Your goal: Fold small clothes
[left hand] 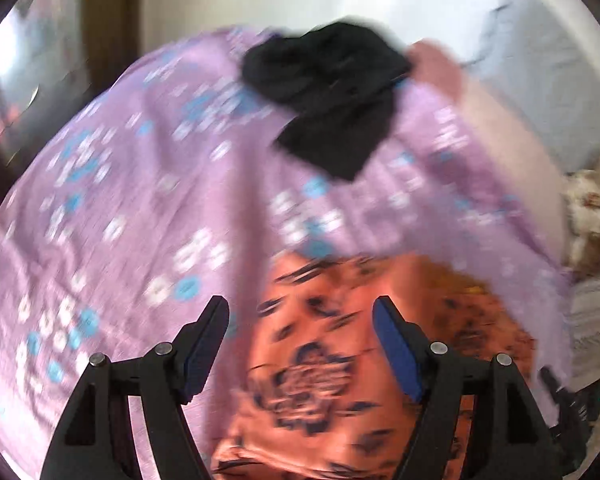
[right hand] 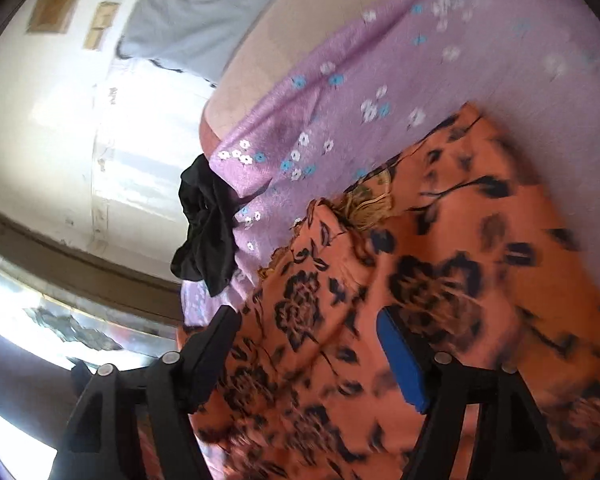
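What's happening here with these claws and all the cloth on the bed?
Someone is folding small clothes on a bed using two hand-held claws. Both the left claw and the right claw are open above an orange flowered garment lying on the purple flowered sheet, gripping nothing. A crumpled black garment lies farther off, untouched. The pictures are blurred.

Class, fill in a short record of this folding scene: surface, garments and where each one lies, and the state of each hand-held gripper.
surface: purple floral bedsheet
garment 1: orange floral garment, lying on the sheet under both grippers
garment 2: black garment, crumpled near the sheet's far edge
left hand-held gripper: open, nothing between its fingers
right hand-held gripper: open, above the orange garment
image quality: motion blur in both views
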Action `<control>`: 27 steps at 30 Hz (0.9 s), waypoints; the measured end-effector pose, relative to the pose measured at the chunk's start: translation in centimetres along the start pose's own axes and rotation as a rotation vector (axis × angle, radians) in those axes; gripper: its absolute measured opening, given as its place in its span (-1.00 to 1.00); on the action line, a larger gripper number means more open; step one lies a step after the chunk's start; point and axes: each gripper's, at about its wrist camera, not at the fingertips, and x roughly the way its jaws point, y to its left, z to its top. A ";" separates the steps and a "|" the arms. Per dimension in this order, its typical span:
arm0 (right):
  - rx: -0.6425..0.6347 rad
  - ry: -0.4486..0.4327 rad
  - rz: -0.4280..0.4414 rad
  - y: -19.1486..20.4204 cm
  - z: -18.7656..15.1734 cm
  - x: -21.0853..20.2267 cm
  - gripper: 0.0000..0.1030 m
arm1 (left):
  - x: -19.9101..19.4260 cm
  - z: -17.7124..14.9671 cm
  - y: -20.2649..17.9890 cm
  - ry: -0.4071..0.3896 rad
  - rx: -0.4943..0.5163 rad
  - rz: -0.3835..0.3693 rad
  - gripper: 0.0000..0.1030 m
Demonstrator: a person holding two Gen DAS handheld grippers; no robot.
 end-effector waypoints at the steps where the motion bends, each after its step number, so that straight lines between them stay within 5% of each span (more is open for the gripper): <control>1: 0.030 0.018 -0.007 -0.3 0.3 1.0 0.23 | 0.9 -0.1 0.4 0.025 -0.011 0.023 0.45; 7: 0.156 0.045 -0.085 -2.1 0.7 5.7 -0.18 | 3.8 -1.2 1.2 0.134 -0.023 0.083 0.45; 11: 0.129 -0.004 -0.112 -1.4 1.3 6.8 -0.87 | 5.3 -1.7 0.6 0.155 0.035 0.140 0.45; 15: 0.050 -0.081 -0.158 0.2 1.1 4.8 -0.88 | 6.1 -2.0 1.0 0.171 0.012 0.143 0.45; 21: -0.096 -0.313 -0.222 2.0 0.5 -4.8 -0.88 | 6.5 -2.3 0.7 0.164 0.007 0.162 0.45; 25: -0.050 -0.306 -0.293 -1.3 0.3 -8.4 -0.87 | 7.3 -3.0 -0.4 0.179 0.044 0.167 0.45; 27: 0.022 -0.216 -0.336 -3.9 0.6 -7.8 -0.79 | 7.5 -3.4 -1.3 0.173 0.078 0.195 0.45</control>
